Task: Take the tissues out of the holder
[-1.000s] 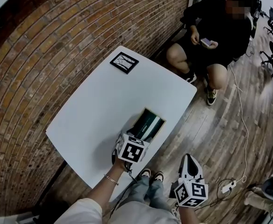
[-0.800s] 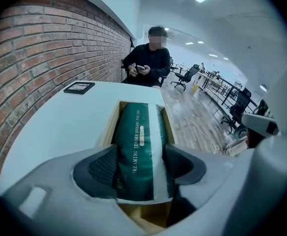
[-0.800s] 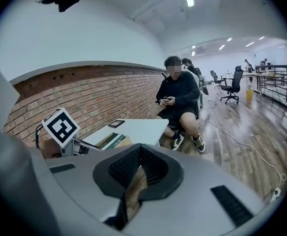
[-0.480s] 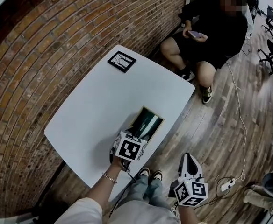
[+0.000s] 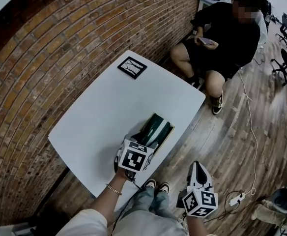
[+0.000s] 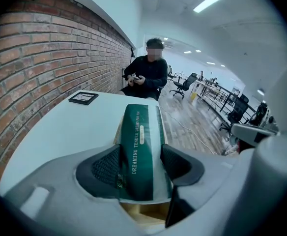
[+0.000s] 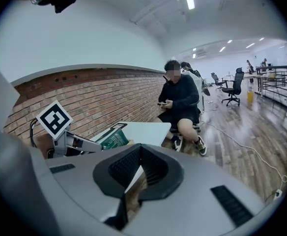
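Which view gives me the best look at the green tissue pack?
The left gripper view: the tissue pack fills the centre, clamped in the left gripper, print legible. The head view shows it small, partly behind that gripper's cube; the right gripper view shows only a distant corner.

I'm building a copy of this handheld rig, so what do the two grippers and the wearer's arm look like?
Both the left gripper and right gripper have smooth light-grey bodies with black textured pads. Each carries a white cube printed with black square markers. The left arm has a pale sleeve and a thin bracelet.
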The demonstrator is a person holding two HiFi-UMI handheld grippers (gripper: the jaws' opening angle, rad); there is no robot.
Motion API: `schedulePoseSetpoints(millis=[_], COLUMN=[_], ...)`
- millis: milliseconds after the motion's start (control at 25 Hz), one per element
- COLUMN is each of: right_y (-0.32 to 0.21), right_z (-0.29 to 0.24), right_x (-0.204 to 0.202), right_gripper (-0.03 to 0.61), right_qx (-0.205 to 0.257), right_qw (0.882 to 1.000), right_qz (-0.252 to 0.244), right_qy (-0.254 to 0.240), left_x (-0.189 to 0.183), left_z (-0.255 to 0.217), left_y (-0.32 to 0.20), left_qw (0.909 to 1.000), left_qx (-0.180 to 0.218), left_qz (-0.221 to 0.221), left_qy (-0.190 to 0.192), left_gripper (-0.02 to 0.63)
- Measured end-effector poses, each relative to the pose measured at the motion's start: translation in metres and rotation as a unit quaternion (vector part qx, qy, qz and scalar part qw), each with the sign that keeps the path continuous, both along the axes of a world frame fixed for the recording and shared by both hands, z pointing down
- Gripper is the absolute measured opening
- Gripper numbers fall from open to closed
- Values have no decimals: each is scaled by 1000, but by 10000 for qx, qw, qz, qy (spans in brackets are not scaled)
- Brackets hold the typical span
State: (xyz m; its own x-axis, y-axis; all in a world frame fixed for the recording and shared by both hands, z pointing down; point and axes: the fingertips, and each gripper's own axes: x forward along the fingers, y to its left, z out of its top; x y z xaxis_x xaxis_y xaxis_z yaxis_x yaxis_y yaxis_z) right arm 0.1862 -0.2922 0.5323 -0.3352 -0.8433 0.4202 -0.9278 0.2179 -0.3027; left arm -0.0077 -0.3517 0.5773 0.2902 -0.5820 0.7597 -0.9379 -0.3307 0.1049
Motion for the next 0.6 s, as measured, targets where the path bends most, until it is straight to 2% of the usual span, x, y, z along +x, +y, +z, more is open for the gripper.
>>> schedulePoseSetpoints(millis=[600], right_y=[9], right_z=[-29], right_x=[-22], right_gripper=[6], right_qx=[338], right_qw=[9992], right_qz=[-184], right_qy=[46], left_x=[-18], left_z=[-49], left_y=[17], left_qw=[9985], left_qx=[424], left_qz=[-292], left_qy=[181], left_gripper=[279])
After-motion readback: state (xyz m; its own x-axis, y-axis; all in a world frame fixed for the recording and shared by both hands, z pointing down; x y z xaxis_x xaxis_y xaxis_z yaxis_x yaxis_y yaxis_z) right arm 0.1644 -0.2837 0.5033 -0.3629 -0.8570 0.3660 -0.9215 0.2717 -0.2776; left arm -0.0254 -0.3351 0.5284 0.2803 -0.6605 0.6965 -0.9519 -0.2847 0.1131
